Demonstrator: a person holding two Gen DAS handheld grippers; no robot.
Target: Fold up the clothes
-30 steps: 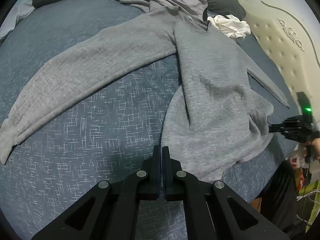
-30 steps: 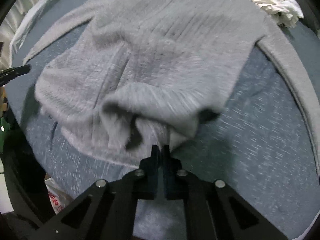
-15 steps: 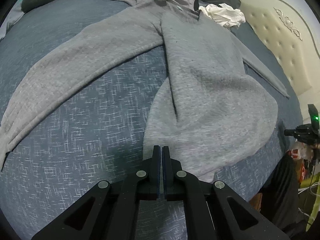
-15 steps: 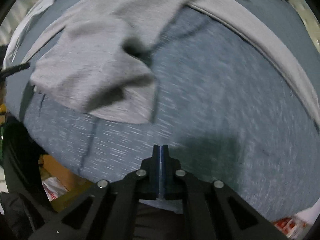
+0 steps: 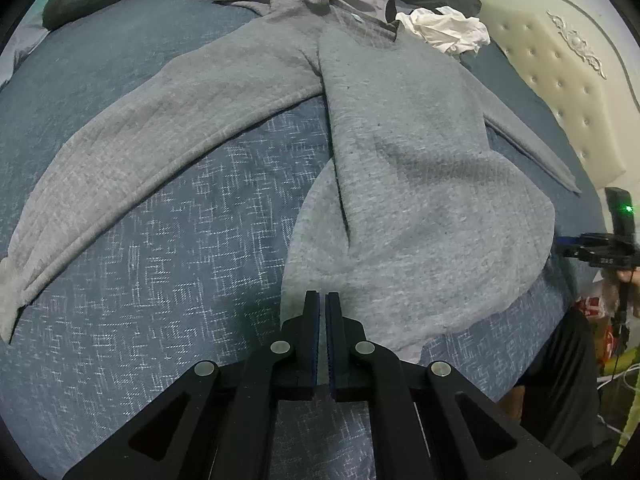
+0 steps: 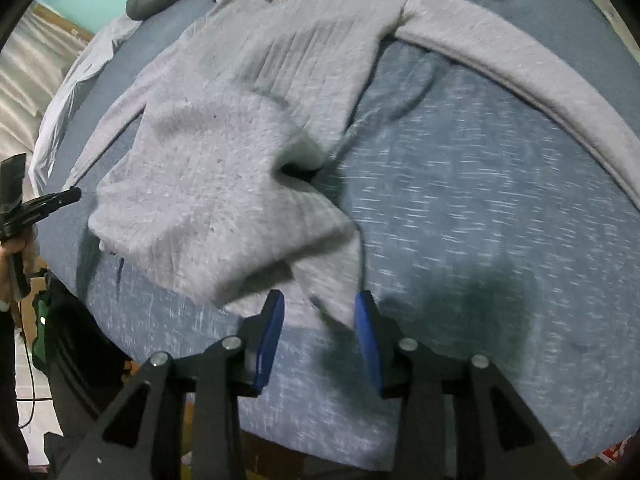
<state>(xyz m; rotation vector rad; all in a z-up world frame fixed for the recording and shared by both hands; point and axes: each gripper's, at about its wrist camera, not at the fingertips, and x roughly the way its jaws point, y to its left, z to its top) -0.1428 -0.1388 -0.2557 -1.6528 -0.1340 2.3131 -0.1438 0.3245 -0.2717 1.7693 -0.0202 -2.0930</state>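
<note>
Right wrist: sweater (image 6: 224, 168) hem between opening jaws.

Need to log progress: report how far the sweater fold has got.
Done: the grey sweater lies on the blue bedspread, its body doubled over lengthwise. In hand: the right gripper is opening over the hem corner; the left gripper is shut and empty. Left: the long sleeve is unfolded.

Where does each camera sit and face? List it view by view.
Left wrist: on the left hand-held gripper, jaws shut, facing steeply down at the grey sweater on the blue bed; the right hand at the right edge.
Right wrist: on the right hand-held gripper, jaws opening, the sweater's hem between them; the left hand at the left edge.
Shared: sweater, bed, white cloth.
</note>
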